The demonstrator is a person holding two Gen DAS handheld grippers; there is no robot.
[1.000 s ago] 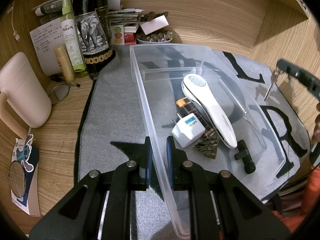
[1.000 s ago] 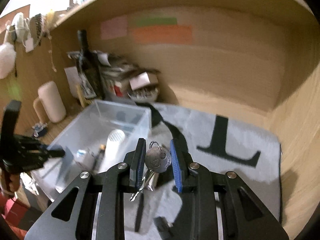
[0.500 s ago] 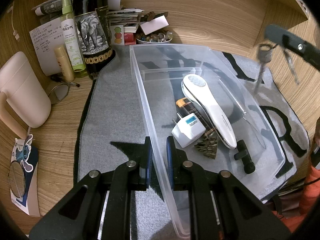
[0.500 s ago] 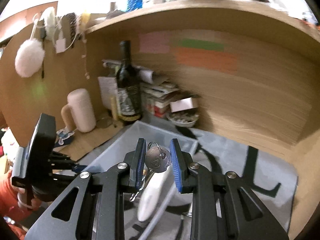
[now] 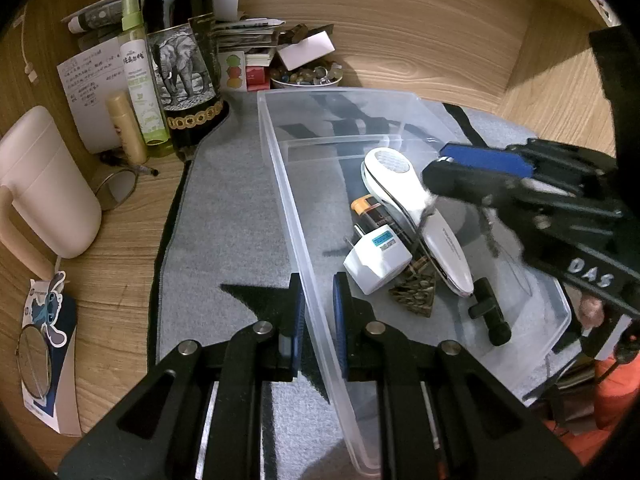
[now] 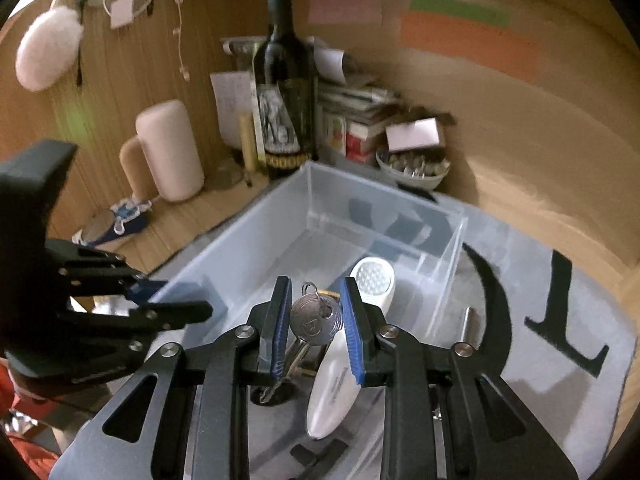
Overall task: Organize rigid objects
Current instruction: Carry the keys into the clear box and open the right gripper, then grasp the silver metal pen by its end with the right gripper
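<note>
From the left wrist camera, my left gripper is pinched on the near left wall of the clear plastic bin, one blue pad outside it and one inside. Ahead of the fingers and to their right, inside the bin, I see a white plug adapter, a white handheld device lying lengthwise, a dark tube with an orange cap partly under it, a small brown fan-shaped piece and a black T-shaped tool. My right gripper reaches in from the right, above the bin, with something dangling below its tips, too blurred to make out. Off to the left of my claw, on the wooden desk, stand a wine bottle, a green spray bottle and a cream mug. A grey mat lies under the bin.

From the right wrist camera, my right gripper pinches a bunch of keys by the round silver head, the blades hanging down behind the pads. The keys hang over the bin's interior, with the white handheld device directly beyond and below the fingers. The left gripper sits at my left, clamped on the bin's edge. Past the bin's far wall I see the wine bottle, the cream mug and a small bowl of trinkets.
</note>
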